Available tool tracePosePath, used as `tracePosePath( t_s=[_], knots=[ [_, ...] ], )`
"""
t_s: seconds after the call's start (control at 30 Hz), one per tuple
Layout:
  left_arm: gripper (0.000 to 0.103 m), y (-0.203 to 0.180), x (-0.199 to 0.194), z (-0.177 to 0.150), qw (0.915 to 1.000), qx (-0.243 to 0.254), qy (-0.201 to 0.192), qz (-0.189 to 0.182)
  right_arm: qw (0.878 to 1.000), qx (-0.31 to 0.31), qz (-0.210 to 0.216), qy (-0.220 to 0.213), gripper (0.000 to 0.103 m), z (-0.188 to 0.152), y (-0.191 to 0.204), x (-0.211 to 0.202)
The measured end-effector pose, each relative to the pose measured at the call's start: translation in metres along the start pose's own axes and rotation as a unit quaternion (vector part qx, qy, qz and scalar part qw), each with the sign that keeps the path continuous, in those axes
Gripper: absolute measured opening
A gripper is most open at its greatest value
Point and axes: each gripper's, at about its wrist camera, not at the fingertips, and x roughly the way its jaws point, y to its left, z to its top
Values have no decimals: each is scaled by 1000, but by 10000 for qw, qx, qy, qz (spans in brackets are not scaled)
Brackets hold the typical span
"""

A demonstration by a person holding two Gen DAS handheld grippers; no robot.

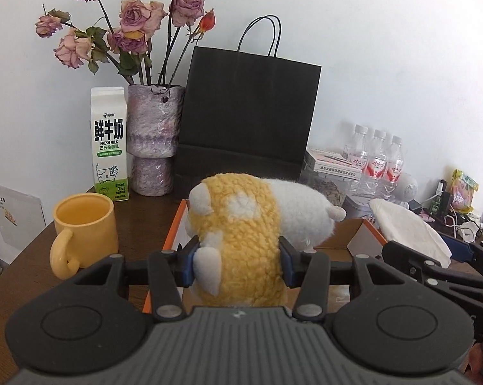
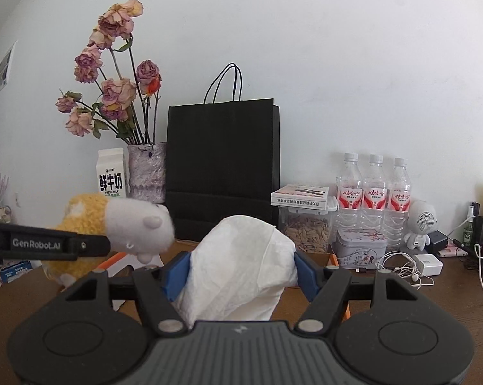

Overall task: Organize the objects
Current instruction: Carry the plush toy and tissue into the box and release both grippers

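The left gripper (image 1: 238,261) is clenched on a yellow-and-white plush toy (image 1: 251,224), its blue pads pressing into the fleece at both sides, and holds it above an open orange-edged cardboard box (image 1: 366,234) on the dark wooden table (image 1: 138,211). The right gripper (image 2: 239,277) grasps a crumpled white tissue pack (image 2: 241,263) between its pads, just right of the toy. Only the left wrist view shows the yellow mug (image 1: 84,224) standing near the left of the box, with the milk carton (image 1: 109,144) and the purple vase (image 1: 153,141) of dried roses behind it. The right wrist view alone gives a clear look at the far right of the table: a clear container of seeds (image 2: 307,227) with a flat box on top, three water bottles (image 2: 374,199), a decorated tin (image 2: 360,247), a small white robot-shaped speaker (image 2: 422,224), and a white charger (image 2: 429,263) with tangled cables. Both views show the black paper bag (image 2: 222,160) upright against the white wall (image 2: 337,64), beyond the box and between the vase and the seed container.
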Motion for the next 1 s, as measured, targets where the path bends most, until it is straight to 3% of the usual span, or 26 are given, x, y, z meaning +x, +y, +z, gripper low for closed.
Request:
tracePosePath(
  t_s=[0.33, 0.63, 0.73, 0.8, 0.83, 0.87, 0.9, 1.0],
  knots=[
    [49, -1, 53, 10, 9996, 179, 197, 37, 9986, -47, 48, 525, 68, -2, -4, 57],
    [49, -1, 79, 0, 9979, 343, 549, 41, 9961, -56, -33, 881, 69, -13, -10, 75],
    [52, 0, 81, -1, 9980, 297, 565, 31, 9953, -75, -61, 960, 75, -15, -10, 78],
    [57, -1, 81, -3, 9981, 305, 534, 80, 9948, -69, -73, 1010, 79, -16, -10, 79],
    [70, -2, 80, -3, 9982, 314, 499, 101, 9947, -49, -91, 1024, 85, -16, -10, 79],
    [93, -3, 79, -3, 9984, 324, 451, 131, 9946, -34, -110, 1033, 93, -15, -11, 79],
    [102, -4, 77, -3, 9986, 348, 357, 177, 9946, -24, -132, 1030, 96, -15, -11, 78],
    [103, -7, 71, -2, 9985, 433, 186, 264, 9951, -12, -157, 976, 101, -13, -11, 76]
  ],
)
